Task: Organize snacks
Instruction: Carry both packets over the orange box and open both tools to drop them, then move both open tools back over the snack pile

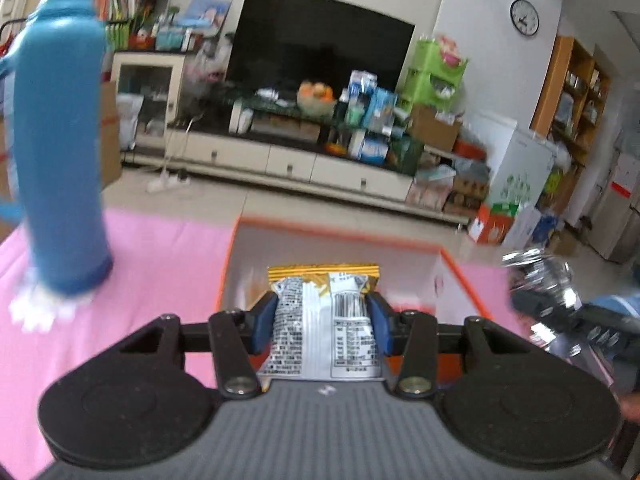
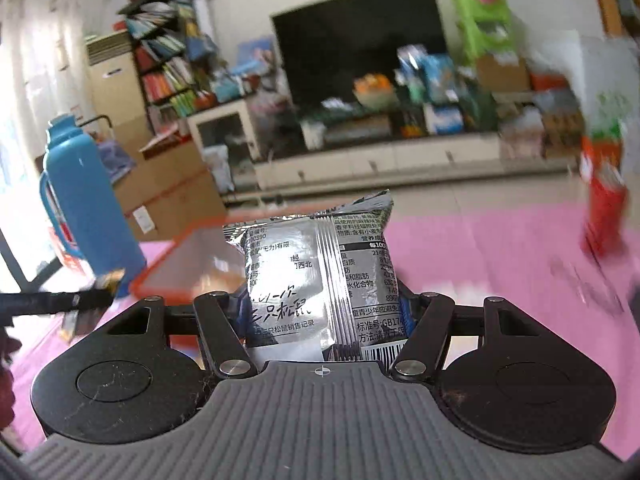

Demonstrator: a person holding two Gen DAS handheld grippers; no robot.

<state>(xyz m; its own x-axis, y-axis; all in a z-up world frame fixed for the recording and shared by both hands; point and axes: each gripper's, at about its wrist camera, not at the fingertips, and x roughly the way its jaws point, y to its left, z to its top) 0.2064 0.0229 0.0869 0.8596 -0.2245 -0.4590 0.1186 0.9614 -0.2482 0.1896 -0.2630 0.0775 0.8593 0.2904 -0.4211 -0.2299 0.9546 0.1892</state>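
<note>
**Legible print, both packets**

The silver snack packet (image 2: 320,276) in my right gripper (image 2: 322,312) shows its back panel. Handwritten-style characters at lower left read 三只松鼠; the line beneath is partly readable, ending in 销售记录. Upper left: "00S90" and 有限. The nutrition table on the right panel shows 蛋白质, 脂肪, 碳水化合物, with a header beginning 每100; the values run off the fold. Lower right: 标准号:GB17, cut off, then 方法, and a barcode at the bottom edge.

The yellow-topped packet (image 1: 320,320) in my left gripper (image 1: 322,324) carries a barcode and blocks of small print, too fine and blurred to read.

The wall clock (image 1: 524,17) has a dial, numerals illegible.
</note>
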